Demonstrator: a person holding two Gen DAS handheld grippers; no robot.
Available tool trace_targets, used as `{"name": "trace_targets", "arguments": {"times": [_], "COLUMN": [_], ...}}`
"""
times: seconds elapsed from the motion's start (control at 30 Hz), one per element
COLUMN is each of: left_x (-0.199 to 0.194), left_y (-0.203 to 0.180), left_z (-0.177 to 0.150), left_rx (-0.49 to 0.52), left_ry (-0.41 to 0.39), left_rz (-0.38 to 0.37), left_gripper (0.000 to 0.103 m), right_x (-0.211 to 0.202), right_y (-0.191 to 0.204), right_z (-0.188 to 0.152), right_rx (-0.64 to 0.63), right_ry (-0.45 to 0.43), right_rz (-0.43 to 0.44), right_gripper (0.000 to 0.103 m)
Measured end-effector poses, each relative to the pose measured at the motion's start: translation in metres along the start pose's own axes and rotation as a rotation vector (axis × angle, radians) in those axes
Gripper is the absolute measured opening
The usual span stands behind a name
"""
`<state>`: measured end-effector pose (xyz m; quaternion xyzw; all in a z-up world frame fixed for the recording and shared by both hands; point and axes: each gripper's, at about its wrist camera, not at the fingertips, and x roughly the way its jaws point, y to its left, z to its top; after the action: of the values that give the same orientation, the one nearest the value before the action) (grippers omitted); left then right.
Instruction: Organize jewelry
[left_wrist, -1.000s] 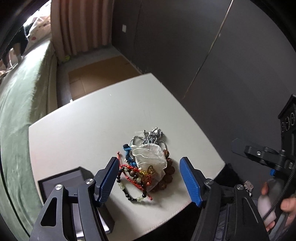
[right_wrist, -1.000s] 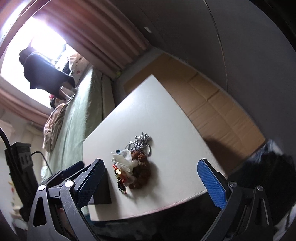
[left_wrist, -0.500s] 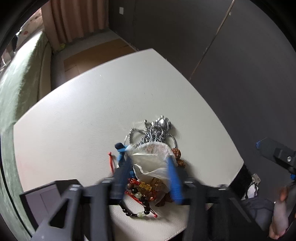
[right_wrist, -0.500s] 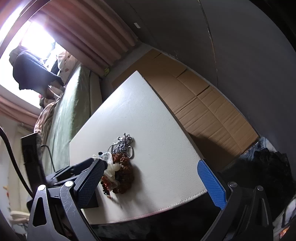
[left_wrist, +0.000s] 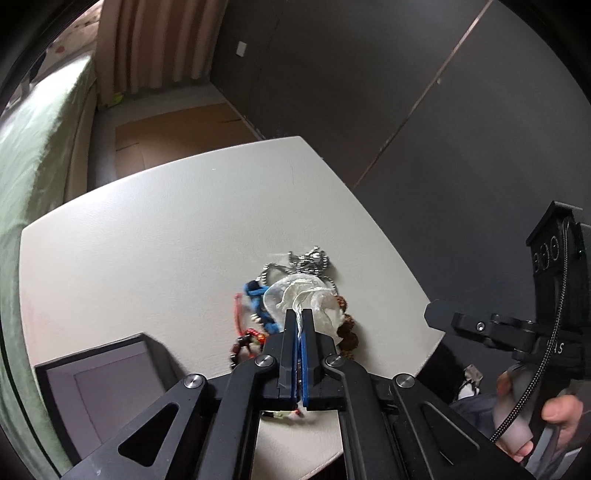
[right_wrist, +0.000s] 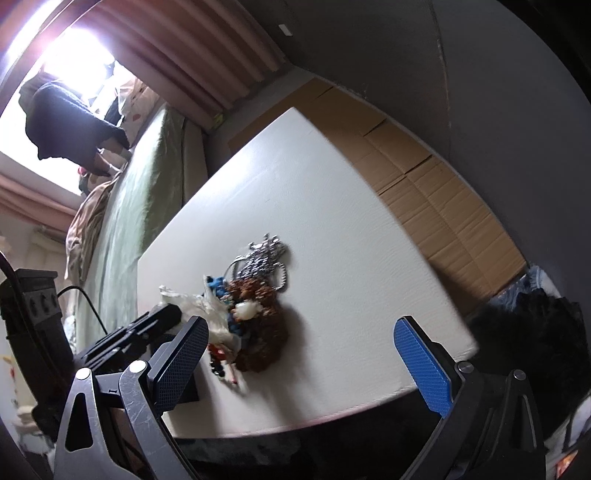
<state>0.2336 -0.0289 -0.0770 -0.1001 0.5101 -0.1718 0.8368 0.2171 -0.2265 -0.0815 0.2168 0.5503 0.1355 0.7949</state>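
A heap of jewelry lies near the front of the white table (left_wrist: 166, 236): a silver chain necklace (left_wrist: 308, 258), brown bead bracelets (left_wrist: 347, 332), a blue piece (left_wrist: 258, 302) and red cords (left_wrist: 238, 314). A sheer white pouch (left_wrist: 303, 299) lies on top. My left gripper (left_wrist: 299, 314) is shut on the pouch's near edge. In the right wrist view the heap (right_wrist: 255, 314) lies ahead, with the pouch (right_wrist: 199, 302) at its left. My right gripper (right_wrist: 303, 350) is open and empty, off the table's front edge.
A dark open box (left_wrist: 99, 384) stands at the table's front left corner. A green bed (right_wrist: 140, 206) runs along the table's left side. Cardboard (right_wrist: 436, 184) covers the floor by the dark wall on the right. The right gripper's body (left_wrist: 517, 328) shows at the right.
My left gripper moved in over the heap and closed from wide open onto the white pouch. The right gripper stayed open and shifted slightly closer to the table.
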Motion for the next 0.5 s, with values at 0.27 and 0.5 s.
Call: {"name": "trace_targets", "arguments": {"times": [0.27,0.5], "left_x": [-0.018,-0.041], "left_y": [0.019,0.035], "left_z": [-0.006,-0.007], "left_rx": [-0.035,-0.066], "left_ry": [-0.022,-0.069], "left_rz": [0.007,0.007], "left_gripper": [0.0,0.0], "right_x": [0.022,0.055], "right_y": [0.032,0.051], "right_z": [-0.011,-0.021], "right_rx": [-0.053,-0.089], "right_ry": [0.07,0.143], "right_rz": [0.114,0.082], "right_gripper": [0.086,0.065]}}
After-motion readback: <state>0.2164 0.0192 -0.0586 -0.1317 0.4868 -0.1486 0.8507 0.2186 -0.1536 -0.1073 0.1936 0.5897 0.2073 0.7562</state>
